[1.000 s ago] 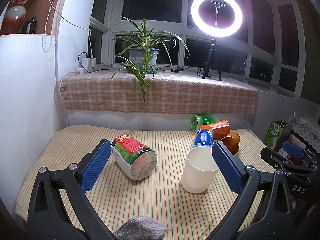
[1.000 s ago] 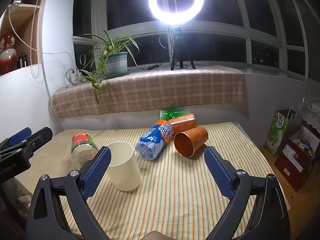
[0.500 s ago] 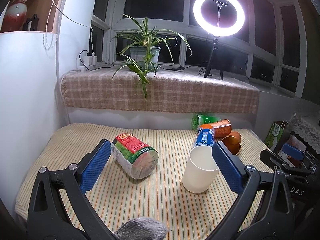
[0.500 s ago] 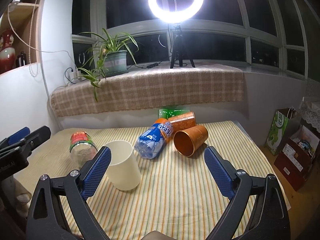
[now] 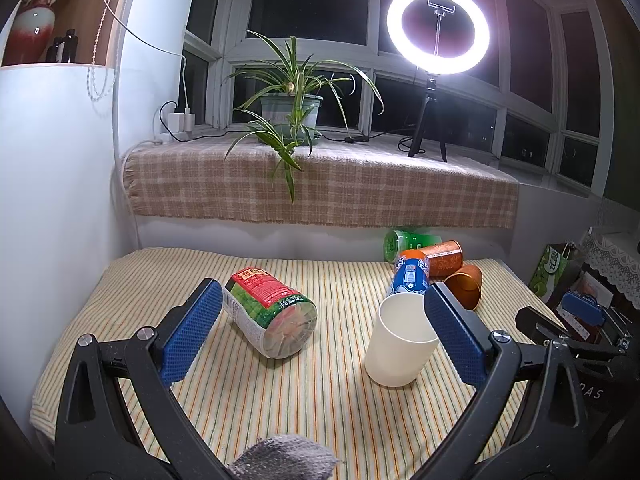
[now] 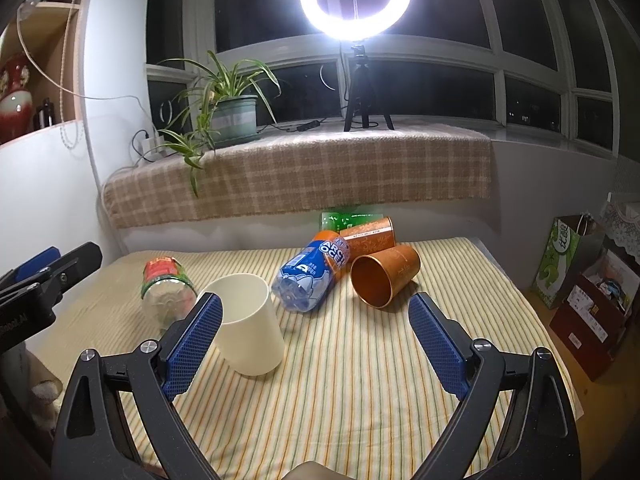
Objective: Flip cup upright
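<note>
A: How do the grippers stand?
B: The left gripper (image 5: 322, 330) and right gripper (image 6: 316, 342) are both spread wide, grasping nothing.
A: And the cup?
B: The cream plastic cup (image 5: 400, 344) stands mouth-up on the striped tablecloth (image 5: 320, 400), beside the left gripper's right pad. Farther back an orange cup (image 6: 384, 274) lies sideways by a blue bottle (image 6: 310, 276).

The left gripper (image 5: 322, 328) hangs level with its jaws spread wide, gripping nothing. At its 3 o'clock sits the right gripper (image 6: 316, 338), likewise spread wide and empty, pointing toward 12 o'clock.
</note>
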A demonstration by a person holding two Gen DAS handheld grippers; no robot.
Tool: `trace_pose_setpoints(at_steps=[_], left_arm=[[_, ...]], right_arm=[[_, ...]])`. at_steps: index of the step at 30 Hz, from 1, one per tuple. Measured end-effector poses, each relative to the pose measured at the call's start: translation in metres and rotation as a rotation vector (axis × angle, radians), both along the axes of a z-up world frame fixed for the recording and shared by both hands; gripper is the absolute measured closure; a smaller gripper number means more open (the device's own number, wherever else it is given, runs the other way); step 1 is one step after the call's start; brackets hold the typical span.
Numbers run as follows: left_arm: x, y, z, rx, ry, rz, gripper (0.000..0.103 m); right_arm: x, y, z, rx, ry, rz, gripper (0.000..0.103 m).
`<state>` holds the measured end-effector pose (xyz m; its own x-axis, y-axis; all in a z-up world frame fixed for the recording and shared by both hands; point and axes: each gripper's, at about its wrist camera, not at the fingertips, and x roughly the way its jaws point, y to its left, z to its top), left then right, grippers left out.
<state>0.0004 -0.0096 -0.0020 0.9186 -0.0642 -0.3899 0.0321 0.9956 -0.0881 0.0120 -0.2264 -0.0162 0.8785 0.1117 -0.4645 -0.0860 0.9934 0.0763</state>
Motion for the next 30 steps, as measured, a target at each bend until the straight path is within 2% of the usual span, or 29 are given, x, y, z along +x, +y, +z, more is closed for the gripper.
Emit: trace_pose_setpoints(at_steps=[30], left_arm=[[0.0012,0.0025,-0.0003,-0.001,0.001,0.007,0.001]], right_arm=[[0.0058,0.0071,-0.007,-0.029,0.032,0.029,0.009]])
